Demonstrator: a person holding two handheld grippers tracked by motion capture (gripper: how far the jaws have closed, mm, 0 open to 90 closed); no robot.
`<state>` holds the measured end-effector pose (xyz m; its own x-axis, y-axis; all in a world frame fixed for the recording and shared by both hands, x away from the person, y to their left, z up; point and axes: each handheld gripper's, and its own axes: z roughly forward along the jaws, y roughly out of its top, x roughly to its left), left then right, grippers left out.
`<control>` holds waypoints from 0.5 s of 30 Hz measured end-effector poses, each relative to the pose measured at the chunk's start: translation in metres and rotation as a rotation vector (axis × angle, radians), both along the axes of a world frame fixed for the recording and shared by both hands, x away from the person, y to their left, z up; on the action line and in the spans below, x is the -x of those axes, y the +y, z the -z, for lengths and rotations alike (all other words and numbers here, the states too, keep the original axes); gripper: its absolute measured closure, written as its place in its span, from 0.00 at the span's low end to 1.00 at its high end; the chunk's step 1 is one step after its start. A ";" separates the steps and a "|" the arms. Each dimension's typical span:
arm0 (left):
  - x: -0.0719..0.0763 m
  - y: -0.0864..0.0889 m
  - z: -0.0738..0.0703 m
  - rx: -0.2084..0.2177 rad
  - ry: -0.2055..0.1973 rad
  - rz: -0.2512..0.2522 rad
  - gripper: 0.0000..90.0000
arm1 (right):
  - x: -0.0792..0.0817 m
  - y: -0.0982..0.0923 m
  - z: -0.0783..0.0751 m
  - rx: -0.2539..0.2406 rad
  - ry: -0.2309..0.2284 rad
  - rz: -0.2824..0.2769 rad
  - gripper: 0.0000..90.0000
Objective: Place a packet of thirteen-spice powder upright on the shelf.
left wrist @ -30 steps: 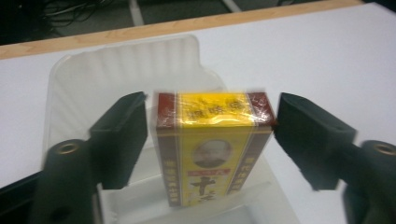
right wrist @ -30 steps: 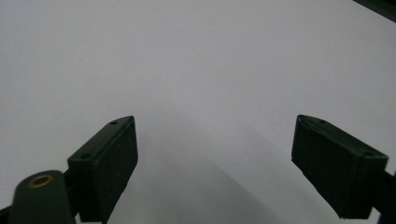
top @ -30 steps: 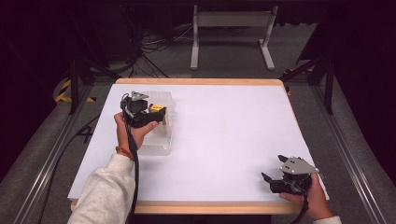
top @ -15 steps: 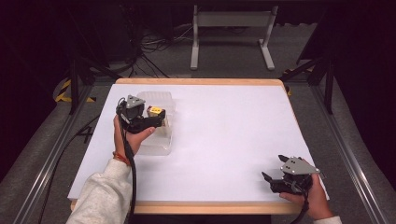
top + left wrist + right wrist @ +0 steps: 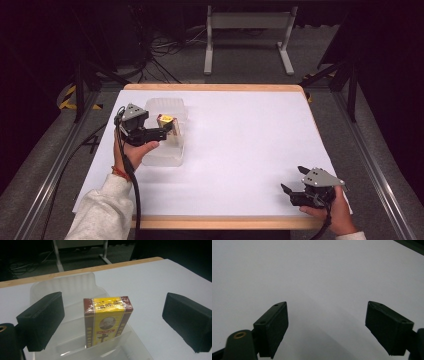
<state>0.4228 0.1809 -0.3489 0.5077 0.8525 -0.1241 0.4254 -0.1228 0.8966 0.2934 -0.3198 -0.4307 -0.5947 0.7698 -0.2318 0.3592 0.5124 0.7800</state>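
1. Since 1.0 s ago the left gripper has dropped back toward the person and now points across the clear plastic tray; right gripper unchanged.
2. Left jaws spread wide, 1 either side of the yellow-and-maroon box, no contact.
3. Box stands upright in the tray, at the table's far-left area.
4. Right jaws wide apart, empty, low over bare white tabletop near the front-right corner.

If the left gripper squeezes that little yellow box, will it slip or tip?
The box looks film-wrapped and glossy, so it may slip a little. It stands upright and narrow in the clear tray, so a one-sided nudge could tip it. It is probably light.
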 end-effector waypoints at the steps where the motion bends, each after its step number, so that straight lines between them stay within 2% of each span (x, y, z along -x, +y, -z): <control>1: 0.002 0.001 -0.001 0.004 0.000 0.014 0.05 | 0.000 0.000 0.000 -0.001 -0.001 0.000 0.21; 6: 0.010 0.008 -0.004 -0.014 -0.029 0.023 0.04 | 0.000 -0.002 -0.002 -0.016 -0.007 0.005 0.21; 8: 0.012 0.011 -0.005 -0.004 -0.038 0.030 0.04 | 0.001 -0.002 -0.002 -0.021 -0.015 0.008 0.23; 9: 0.013 0.011 -0.006 -0.019 -0.043 0.032 0.05 | 0.001 -0.003 -0.003 -0.025 -0.025 0.012 0.23; 13: 0.017 0.012 -0.007 -0.028 -0.050 0.038 0.05 | 0.002 -0.005 -0.007 -0.043 -0.039 0.023 0.24; 15: 0.022 0.012 -0.009 -0.032 -0.067 0.039 0.05 | 0.002 -0.006 -0.007 -0.049 -0.040 0.027 0.24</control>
